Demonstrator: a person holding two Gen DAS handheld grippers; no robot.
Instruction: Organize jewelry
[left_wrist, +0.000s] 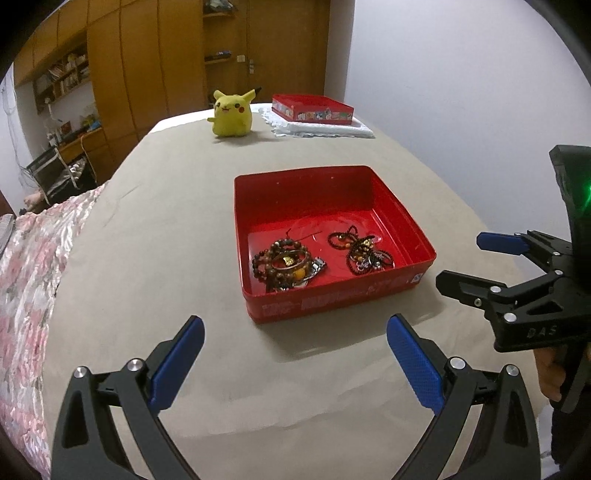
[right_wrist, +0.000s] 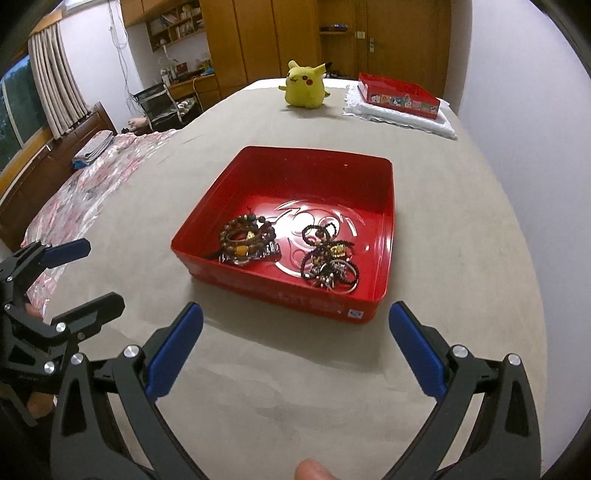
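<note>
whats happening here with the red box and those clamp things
A person holds a gripper in each hand over a bed, sorting jewelry. Both the left gripper and the right gripper have their jaws open and empty, short of the red box. Two piles already lie inside it: bead bracelets and a darker tangle. Nothing is being held right now.
</note>
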